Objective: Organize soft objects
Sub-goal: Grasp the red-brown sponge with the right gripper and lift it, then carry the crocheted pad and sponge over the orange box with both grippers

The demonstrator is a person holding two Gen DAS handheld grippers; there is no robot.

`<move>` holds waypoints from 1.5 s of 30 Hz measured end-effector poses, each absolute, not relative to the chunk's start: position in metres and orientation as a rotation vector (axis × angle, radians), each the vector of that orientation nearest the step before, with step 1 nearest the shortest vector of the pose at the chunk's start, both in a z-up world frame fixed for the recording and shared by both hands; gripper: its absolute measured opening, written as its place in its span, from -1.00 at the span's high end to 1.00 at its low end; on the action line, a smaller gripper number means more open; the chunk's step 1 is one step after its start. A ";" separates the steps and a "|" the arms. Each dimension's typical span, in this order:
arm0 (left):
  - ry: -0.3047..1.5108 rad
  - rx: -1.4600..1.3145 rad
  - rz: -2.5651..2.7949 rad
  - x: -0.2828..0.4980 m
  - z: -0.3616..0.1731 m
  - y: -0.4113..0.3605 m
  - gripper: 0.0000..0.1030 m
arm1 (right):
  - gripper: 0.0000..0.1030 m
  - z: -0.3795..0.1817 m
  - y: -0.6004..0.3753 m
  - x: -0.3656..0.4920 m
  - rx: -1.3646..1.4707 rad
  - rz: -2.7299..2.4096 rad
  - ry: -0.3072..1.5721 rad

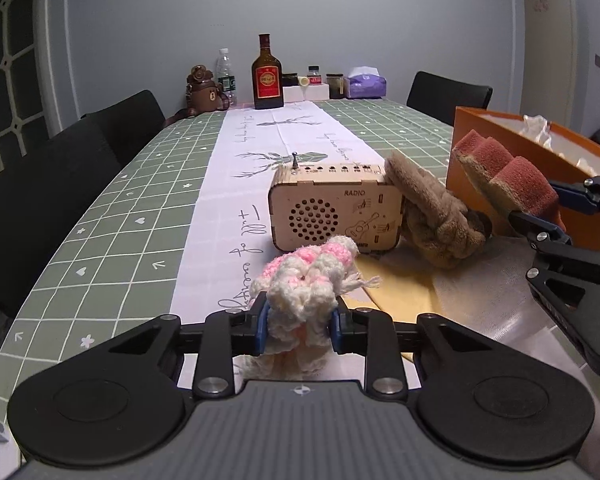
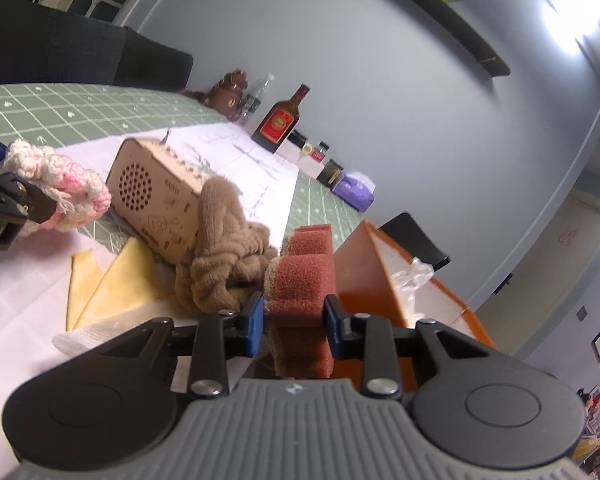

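Yarn hides much of the left tool (image 1: 299, 326): its two blue pads are clenched on a pink-and-white crocheted piece (image 1: 306, 280), whose lower end drops out of sight behind the tool's body. The piece is held above the tabletop (image 1: 100, 216), just in front of one wooden radio (image 1: 334, 210). The right tool (image 2: 294, 322) is clenched on one reddish-brown ridged sponge (image 2: 304, 280), held beside the orange box (image 2: 364, 272); the sponge's lower part is covered by the tool's grey housing. In the right wrist view the box is cut by the sponge and tool, and only crumpled clear plastic (image 2: 414, 274) shows over its rim – what else it holds cannot be made out.

One brown plush cloth (image 1: 436, 216), twisted into a bundle, leans against the radio's side, between the radio and the box. Two yellow cloth corners (image 2: 112, 280) lie flat near the radio, their edges running under a white cloth (image 2: 96, 334).

At the far end stand one large amber bottle (image 1: 267, 76), one clear water bottle (image 1: 225, 74), one bear-shaped bottle (image 1: 202, 90), one purple tissue pack (image 1: 366, 84) and a few small jars too small to count. Three dark chairs (image 1: 52, 200) show – two on one side, one opposite.
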State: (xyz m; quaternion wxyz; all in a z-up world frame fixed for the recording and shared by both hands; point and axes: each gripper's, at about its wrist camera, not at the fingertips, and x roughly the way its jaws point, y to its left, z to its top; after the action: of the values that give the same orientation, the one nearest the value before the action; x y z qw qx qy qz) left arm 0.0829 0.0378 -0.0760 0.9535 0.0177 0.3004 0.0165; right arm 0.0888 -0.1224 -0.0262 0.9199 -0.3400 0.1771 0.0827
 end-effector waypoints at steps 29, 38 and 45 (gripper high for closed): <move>0.745 -0.213 -0.069 0.054 -0.059 0.049 0.37 | 0.38 0.019 -0.169 0.079 -0.240 0.528 0.684; 0.747 -0.195 -0.083 0.057 -0.058 0.045 0.37 | 0.20 0.014 -0.161 0.092 -0.267 0.486 0.722; 0.747 -0.163 -0.078 0.057 -0.052 0.043 0.37 | 0.46 0.028 -0.163 0.098 -0.284 0.506 0.739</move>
State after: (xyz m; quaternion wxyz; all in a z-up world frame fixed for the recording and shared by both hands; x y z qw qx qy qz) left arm 0.0568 0.0430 -0.0516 0.9270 -0.0797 0.3645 -0.0380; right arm 0.0984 -0.1628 0.0278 0.8917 -0.1369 0.3560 0.2437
